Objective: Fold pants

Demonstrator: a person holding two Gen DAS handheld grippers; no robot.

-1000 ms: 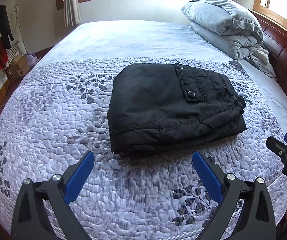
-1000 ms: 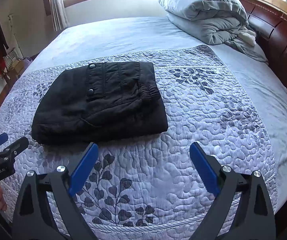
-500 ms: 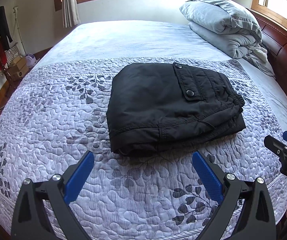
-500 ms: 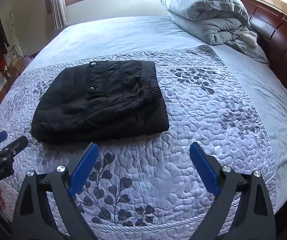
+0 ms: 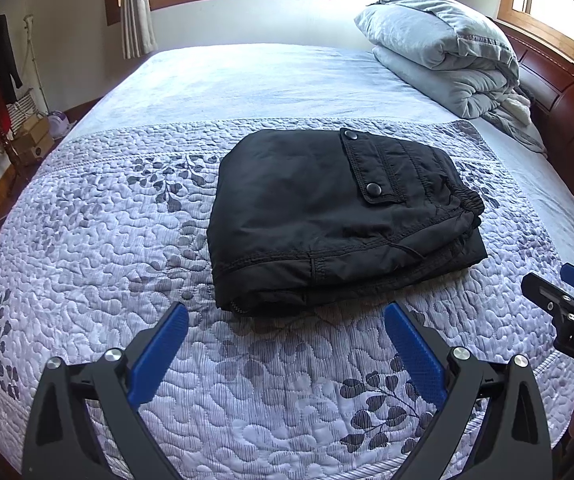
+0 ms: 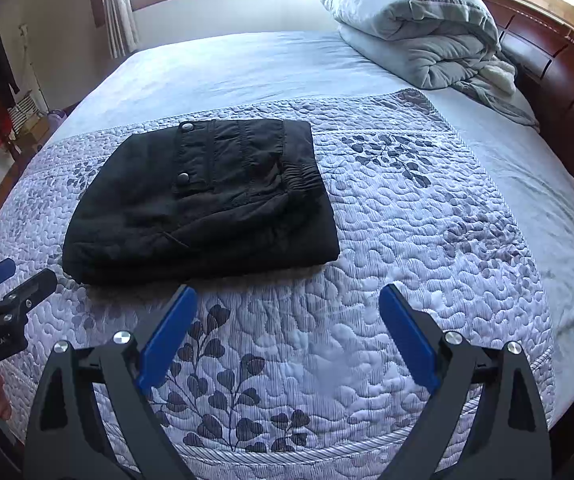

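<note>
Both claws hang empty above the near edge of the bed. Low in the left wrist view, the left gripper (image 5: 287, 320) has its blue pads spread wide apart with nothing between them; the right gripper (image 6: 287, 304) fills the bottom of its own view in the same way, jaws well apart over bare quilt (image 6: 367, 240).

Just beyond the pads, in the middle of the left wrist frame and left of centre in the right wrist frame, lie the black pants (image 5: 327, 216), folded into a compact, roughly square stack resting flat on the quilt. A snap-buttoned pocket flap (image 5: 371, 168) faces up, and the gathered elastic waistband (image 6: 299, 172) shows along the stack's right side. Judging by this shape, the folding looks essentially done.

The cloth appears to be a thin, slightly slick woven fabric: light, soft, and likely to slide apart layer by layer if lifted by one corner. A pinch across the full stacked edges at the near side, one claw toward each corner, would probably keep the folds together.

Farther back, upper right, a grey duvet (image 5: 447, 52) sits against the wooden headboard (image 5: 567, 96).
</note>
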